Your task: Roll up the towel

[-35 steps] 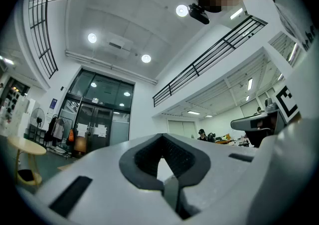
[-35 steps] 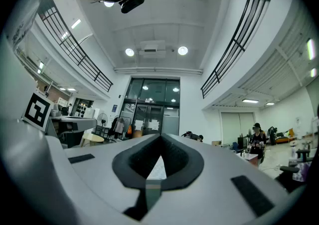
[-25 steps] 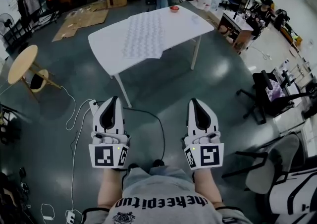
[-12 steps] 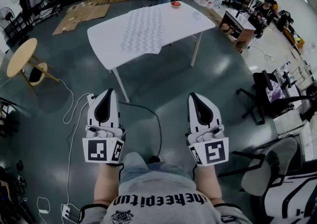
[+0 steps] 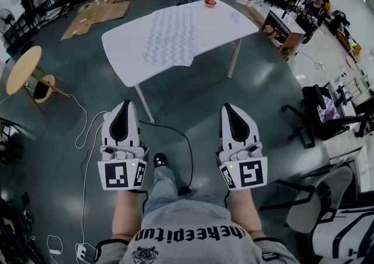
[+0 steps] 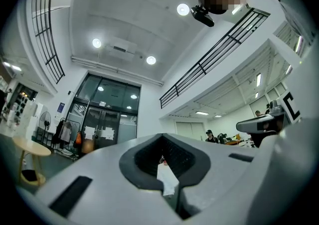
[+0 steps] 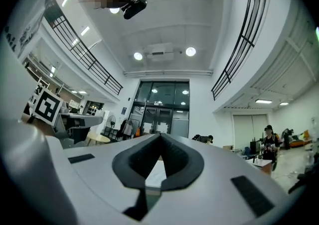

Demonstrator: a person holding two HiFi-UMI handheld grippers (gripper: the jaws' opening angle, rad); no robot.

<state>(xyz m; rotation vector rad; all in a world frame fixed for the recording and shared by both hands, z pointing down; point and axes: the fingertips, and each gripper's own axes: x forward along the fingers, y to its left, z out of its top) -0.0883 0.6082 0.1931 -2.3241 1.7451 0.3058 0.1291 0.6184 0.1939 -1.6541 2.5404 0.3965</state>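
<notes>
Over on the left a cable (image 5: 87, 140) trails across the floor and another loops right by the person's feet, so a careless step toward the surface (image 5: 125, 52) could snag one and jolt both arms. The left hand-held gripper (image 5: 124, 110) is held out level with its jaws pressed together and nothing between them. It stands well apart from the towel (image 5: 169, 36), which lies flat along the middle of the surface, running from the far edge to the near edge. I'd guess the main trouble comes there: the cloth is thin and lies flat, so closed or barely parted jaws may skate over it and bunch it rather than pinch the end. With its near end at the edge, a tug toward the person could drag it off onto the floor. A small red thing (image 5: 210, 3) at the far edge could be knocked if the roll is pushed that way. The right hand-held gripper (image 5: 229, 111) is likewise closed and empty; if the two don't lift evenly, the roll will likely run crooked.
</notes>
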